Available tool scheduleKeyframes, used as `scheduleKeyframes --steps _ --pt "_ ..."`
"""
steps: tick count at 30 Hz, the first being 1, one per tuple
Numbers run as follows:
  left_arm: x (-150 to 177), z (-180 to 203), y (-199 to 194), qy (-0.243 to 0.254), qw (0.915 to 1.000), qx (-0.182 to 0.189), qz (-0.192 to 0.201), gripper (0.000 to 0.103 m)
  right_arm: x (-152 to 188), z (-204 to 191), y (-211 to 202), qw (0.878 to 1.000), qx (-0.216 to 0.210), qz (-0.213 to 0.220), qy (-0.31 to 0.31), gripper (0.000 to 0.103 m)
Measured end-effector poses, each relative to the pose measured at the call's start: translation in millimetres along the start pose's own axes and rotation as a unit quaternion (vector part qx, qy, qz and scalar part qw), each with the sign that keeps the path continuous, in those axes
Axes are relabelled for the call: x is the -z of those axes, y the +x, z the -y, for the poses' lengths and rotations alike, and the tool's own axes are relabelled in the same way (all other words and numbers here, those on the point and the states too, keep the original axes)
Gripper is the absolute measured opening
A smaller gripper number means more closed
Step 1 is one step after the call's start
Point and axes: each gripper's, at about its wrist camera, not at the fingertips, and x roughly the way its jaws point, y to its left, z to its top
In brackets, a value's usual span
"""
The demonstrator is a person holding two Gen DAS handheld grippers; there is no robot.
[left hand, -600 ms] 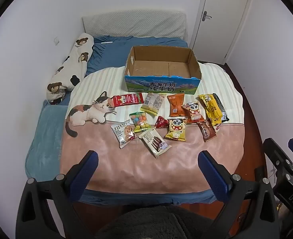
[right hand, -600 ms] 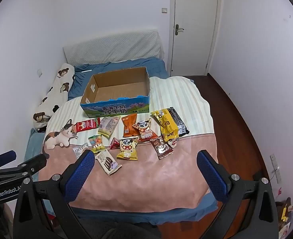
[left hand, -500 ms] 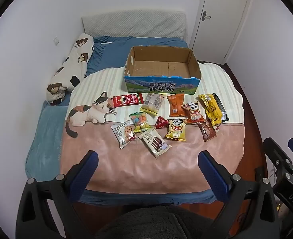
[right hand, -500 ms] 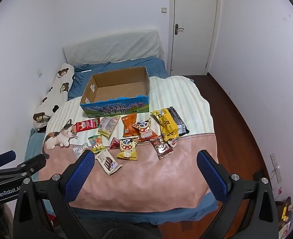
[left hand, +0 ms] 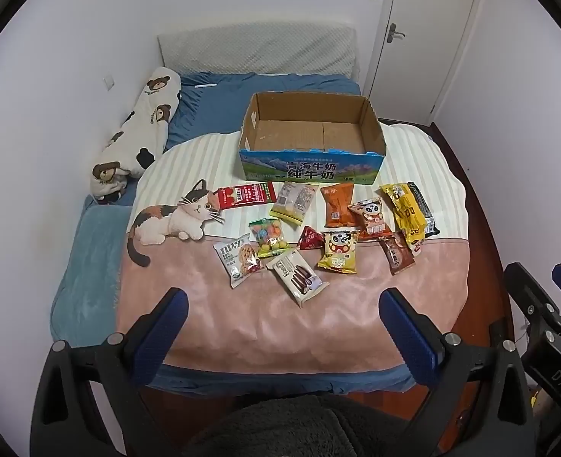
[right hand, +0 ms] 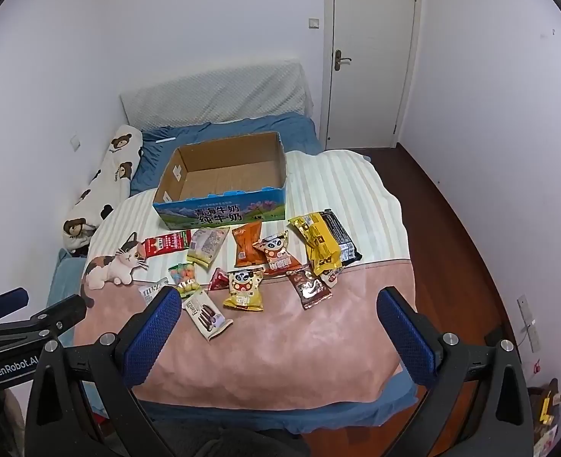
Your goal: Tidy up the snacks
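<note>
Snack packets (left hand: pixel 318 228) are spread loose on the blanket (left hand: pixel 280 323), just in front of the cardboard box (left hand: pixel 311 167), none inside it. Nearest the box front: red packet (left hand: pixel 248 195), pale packet (left hand: pixel 294 202), orange packet (left hand: pixel 337 205), yellow packet (left hand: pixel 404 209) lying over a black one (left hand: pixel 423 209), most of which is covered. Further from the box: panda-print yellow bag (left hand: pixel 339 251), brown packet (left hand: pixel 396 253), cookie packet (left hand: pixel 238 259), chocolate-stick packet (left hand: pixel 297 276).

In the right wrist view the cookie packet is partly hidden behind a blue finger pad (right hand: pixel 153 337). Small print on the packets is not legible. Large Chinese characters are printed on the box front; "GenRobot.AI" is read on the left gripper body in the right wrist view, "DAS" on the right gripper body in the left wrist view.

Left gripper (left hand: pixel 284 327): jaws fully apart, nothing between them, held over the blanket edge farthest from the box, well short of the packets. Right gripper (right hand: pixel 278 327): same, jaws wide apart and empty.
</note>
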Motion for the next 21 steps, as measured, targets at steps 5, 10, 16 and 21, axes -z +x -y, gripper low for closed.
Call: scheduleKeyframes --steps 5,10,16,21 --pt "-0.1 4.3 -1.0 0.003 1.0000 -0.005 0.003 0.103 -0.1 0.3 -0.4 1.000 -0.002 0.001 0.001 0.103" --pt "-1.3 4.9 -1.3 0.004 0.9999 -0.009 0.005 0.103 0.1 -0.5 -0.7 1.000 -0.001 0.001 0.001 0.103" --pt "-2.4 5.3 -0.8 0.006 0.9998 -0.016 0.008 0.103 0.2 -0.4 -0.8 1.000 -0.001 0.002 0.002 0.103" --pt "-3.2 4.8 -1.0 0.006 0.9998 -0.016 0.009 0.103 -0.5 0.0 -0.7 1.000 -0.002 0.000 0.002 0.103"
